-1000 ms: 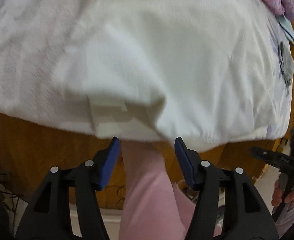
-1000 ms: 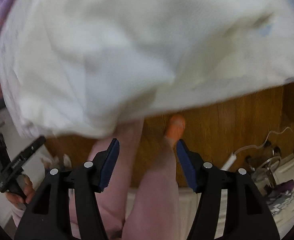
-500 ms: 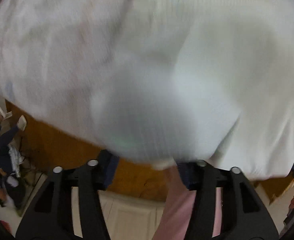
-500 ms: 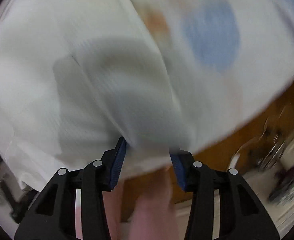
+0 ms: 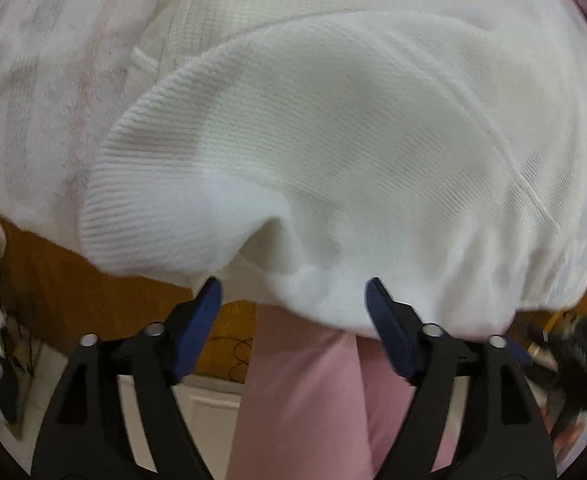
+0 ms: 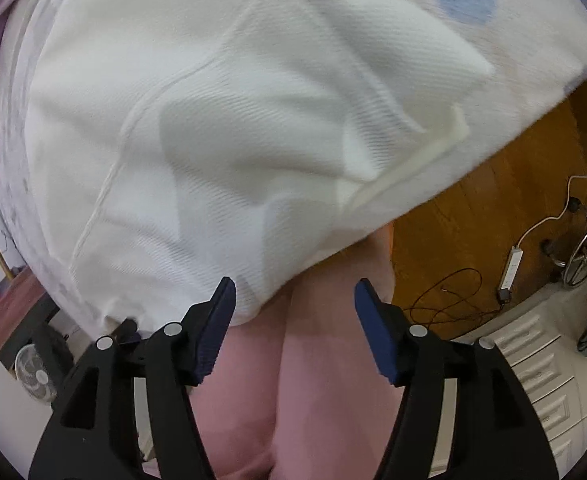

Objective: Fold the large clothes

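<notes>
A large white ribbed garment (image 5: 333, 140) lies in folds over a pale printed bedsheet and fills most of both views; it also shows in the right wrist view (image 6: 213, 140). My left gripper (image 5: 293, 296) is open, its blue pads right at the garment's near hanging edge, with cloth drooping between them. My right gripper (image 6: 295, 292) is open too, just below the garment's near edge; its left pad (image 6: 217, 320) is next to the cloth. Neither holds anything.
The person's pink trousers (image 5: 313, 400) are right under both grippers. A wooden floor (image 6: 493, 208) with a white power strip and cables (image 6: 513, 268) lies to the right, beside white drawers (image 6: 541, 364). A small fan (image 6: 33, 372) stands at lower left.
Both grippers moved in toward the garment's near edge and the cloth shifted under them; half a second ago it covered the fingertips, now both pairs of pads are bare and open.
</notes>
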A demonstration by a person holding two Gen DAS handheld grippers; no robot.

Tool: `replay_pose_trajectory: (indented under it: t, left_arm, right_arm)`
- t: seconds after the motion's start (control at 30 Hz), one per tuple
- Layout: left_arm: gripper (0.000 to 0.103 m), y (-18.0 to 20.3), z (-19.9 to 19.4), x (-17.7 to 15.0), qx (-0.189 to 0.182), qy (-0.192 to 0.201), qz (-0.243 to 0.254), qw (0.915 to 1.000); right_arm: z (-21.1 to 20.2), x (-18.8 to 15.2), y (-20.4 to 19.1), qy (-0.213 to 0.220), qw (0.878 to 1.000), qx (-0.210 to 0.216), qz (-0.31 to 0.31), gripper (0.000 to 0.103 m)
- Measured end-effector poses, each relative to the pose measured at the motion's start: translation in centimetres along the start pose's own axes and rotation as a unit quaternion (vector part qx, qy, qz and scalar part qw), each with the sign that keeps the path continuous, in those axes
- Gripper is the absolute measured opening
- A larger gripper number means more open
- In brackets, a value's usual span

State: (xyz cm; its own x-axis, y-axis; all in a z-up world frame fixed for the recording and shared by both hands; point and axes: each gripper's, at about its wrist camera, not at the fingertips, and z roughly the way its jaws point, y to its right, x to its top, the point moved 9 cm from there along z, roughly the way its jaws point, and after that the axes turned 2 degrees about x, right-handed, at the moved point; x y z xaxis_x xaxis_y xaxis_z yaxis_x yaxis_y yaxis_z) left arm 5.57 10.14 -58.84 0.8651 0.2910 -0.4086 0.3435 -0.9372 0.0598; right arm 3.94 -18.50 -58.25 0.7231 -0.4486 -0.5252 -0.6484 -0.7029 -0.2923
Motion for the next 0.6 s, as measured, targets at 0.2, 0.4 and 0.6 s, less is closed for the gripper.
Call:
replay_pose_trajectory:
  t: [0.2, 0.4, 0.6]
  left_arm:
    - [0.010, 0.2, 1.2, 0.2, -0.037, 0.031, -0.104, 0.9934]
    - [0.006, 2.1, -4.8, -2.1, -0.043, 0.107, -0.087, 0.9895]
    - [0.006, 4.0, -11.3, -4.5, -0.063, 0.188, -0.067, 0.9779]
  right_arm:
    - [-0.5, -0.1, -1.9, -0.042, 0.998, 0.016, -0.035, 0.064]
    - [1.5, -2.5, -3.4, -0.084, 0.994, 0.061, -0.021, 0.067]
    - [5.0, -2.7, -6.3, -0.111, 0.991, 0.079, -0.004, 0.068]
